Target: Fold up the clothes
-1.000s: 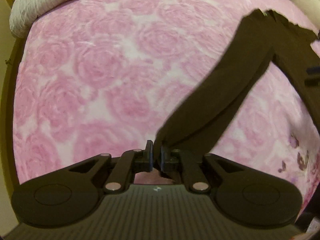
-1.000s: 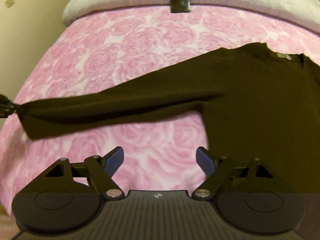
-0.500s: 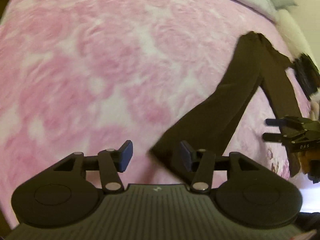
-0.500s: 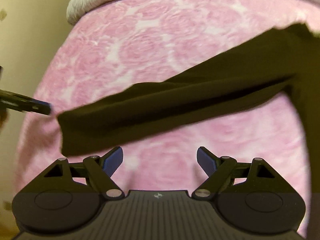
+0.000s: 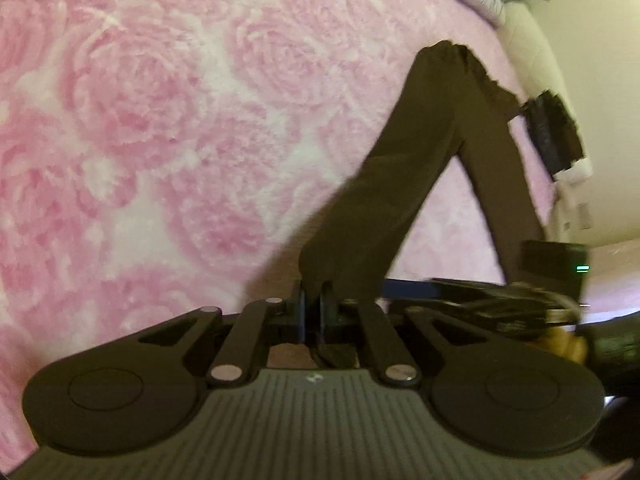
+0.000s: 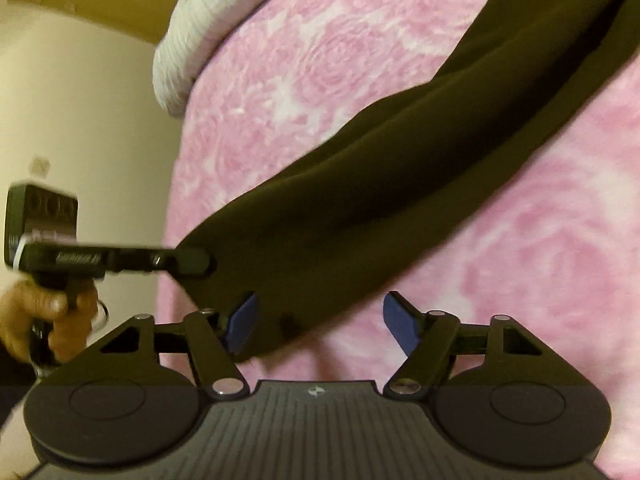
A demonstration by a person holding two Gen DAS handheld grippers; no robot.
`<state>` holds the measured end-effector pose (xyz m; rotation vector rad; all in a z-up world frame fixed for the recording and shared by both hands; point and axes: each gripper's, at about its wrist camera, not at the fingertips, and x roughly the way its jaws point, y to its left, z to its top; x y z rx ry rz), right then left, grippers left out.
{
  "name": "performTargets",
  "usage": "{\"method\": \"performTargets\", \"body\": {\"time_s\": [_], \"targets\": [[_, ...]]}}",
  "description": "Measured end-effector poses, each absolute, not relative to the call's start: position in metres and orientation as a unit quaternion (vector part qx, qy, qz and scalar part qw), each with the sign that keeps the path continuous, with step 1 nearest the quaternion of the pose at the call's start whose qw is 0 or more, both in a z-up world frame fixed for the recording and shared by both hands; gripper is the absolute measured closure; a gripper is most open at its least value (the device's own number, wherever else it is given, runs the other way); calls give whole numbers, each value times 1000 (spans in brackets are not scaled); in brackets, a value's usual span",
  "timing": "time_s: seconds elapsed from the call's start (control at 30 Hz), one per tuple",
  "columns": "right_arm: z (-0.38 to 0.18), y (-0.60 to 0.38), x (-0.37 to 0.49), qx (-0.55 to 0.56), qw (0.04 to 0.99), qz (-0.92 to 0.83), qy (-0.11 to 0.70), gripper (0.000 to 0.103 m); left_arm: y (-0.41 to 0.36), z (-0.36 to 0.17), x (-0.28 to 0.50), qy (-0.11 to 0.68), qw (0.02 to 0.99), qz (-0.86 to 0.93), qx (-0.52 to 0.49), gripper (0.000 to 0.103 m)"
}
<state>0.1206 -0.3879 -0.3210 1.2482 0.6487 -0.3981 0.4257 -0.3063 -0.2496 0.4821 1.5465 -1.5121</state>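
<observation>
A dark brown long-sleeved top (image 6: 420, 168) lies spread on a pink rose-patterned blanket (image 6: 320, 60). In the left wrist view my left gripper (image 5: 313, 308) is shut on the cuff end of its sleeve (image 5: 384, 200). The same gripper (image 6: 192, 262) reaches in from the left in the right wrist view, clamped on the cuff. My right gripper (image 6: 320, 322) sits low over the sleeve's lower edge. Its jaws are closing, the blue pads (image 6: 240, 320) apart, the left pad over the fabric and the cuff's corner between them. The right gripper (image 5: 480, 292) shows blurred at the right of the left wrist view.
A white ribbed quilt (image 6: 188, 40) lies along the far end of the bed. The bed's left edge (image 6: 168, 240) drops off to a cream wall. A person's hand (image 6: 44, 316) holds the left gripper's handle. A dark device (image 5: 554, 132) hangs near the wall.
My left gripper let go of the cuff, opened, then shut on it again. My right gripper swung down and left to the sleeve end, and its jaws narrowed a little.
</observation>
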Motion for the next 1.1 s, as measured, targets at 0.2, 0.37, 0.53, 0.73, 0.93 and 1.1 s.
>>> {"method": "performTargets", "body": {"time_s": [0.2,0.37,0.53,0.73,0.93,1.1], "targets": [[-326,-389,130,596,720,-179,308,96,-303,-244,417,610,452,-606,236,99],[-307,-375,120,581,712,-165,357,90,-293,-256,401,590,444,-594,319,89],[-312,-374,108,561,695,-165,418,79,-292,-257,410,581,464,-572,345,66],[-291,-383,75,531,726,-210,382,67,-330,-264,406,574,473,-601,292,65],[-277,-421,33,481,739,-298,367,63,-371,-292,354,515,441,-634,372,65],[-266,-478,-3,409,751,-383,349,63,-370,-266,368,445,509,-618,401,103]]}}
